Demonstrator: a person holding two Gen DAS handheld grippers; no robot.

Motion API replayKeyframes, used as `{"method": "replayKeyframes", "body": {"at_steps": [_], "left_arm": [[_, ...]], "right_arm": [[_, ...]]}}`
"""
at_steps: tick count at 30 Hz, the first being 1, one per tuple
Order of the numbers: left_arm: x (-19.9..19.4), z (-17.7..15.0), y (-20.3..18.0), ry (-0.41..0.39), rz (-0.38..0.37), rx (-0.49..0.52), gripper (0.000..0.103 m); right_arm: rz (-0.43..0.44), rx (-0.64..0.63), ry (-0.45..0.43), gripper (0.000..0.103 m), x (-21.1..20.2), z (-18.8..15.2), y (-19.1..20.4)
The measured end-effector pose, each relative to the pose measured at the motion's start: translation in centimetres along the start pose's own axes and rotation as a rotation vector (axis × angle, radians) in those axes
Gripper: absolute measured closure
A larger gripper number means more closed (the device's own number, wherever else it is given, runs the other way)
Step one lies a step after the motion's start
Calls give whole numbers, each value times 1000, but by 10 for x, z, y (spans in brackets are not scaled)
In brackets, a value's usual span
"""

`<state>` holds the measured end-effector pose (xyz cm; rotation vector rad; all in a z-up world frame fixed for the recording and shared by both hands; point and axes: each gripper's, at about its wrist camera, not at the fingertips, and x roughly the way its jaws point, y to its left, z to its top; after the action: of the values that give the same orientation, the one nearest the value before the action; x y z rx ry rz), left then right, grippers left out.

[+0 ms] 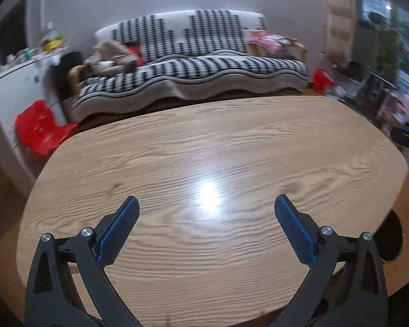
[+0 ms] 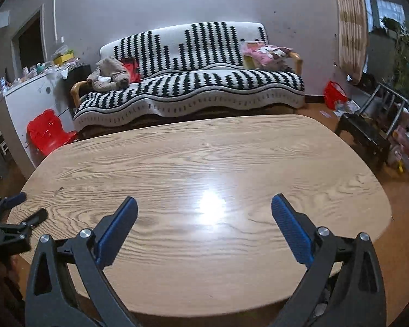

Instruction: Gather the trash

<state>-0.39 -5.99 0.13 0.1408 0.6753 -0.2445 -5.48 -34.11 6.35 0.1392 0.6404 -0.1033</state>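
Left wrist view: left gripper [image 1: 206, 203], jaws wide, holds nothing above the wooden table [image 1: 177, 141]. Right gripper [image 2: 204, 201], jaws wide, likewise. No trash shows on the tabletop; litter lies by the red bag [image 2: 334, 94], right of frame. Step: search. Next move requires locating a target.

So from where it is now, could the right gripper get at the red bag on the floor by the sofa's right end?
Probably not yet. The right gripper hangs open over the wooden table, and the red bag lies on the floor beyond the table's far edge; it would likely have to travel past the table first.
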Motion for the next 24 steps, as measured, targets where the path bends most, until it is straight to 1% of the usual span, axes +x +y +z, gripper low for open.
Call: {"method": "replayKeyframes", "body": {"at_steps": [2,6,9,13,17,24], "left_arm": [[2,-3,20,5,21,-28,7],[6,-5,40,16,49,-60,7],[10,-3,49,23,48,-84,7],[13,0,54,35,26,-116,7],[8,2,49,21,18,-122,7],[10,2,44,26,11,-124,7]], "right_arm": [[19,-4,12,8,12,3,12],[9,-36,43,8,36,3,30],[2,-45,66,8,46,-1,38],[17,-44,79,8,47,-4,41],[16,-59,69,8,43,-6,40],[22,-52,80,8,40,-8,36]]}}
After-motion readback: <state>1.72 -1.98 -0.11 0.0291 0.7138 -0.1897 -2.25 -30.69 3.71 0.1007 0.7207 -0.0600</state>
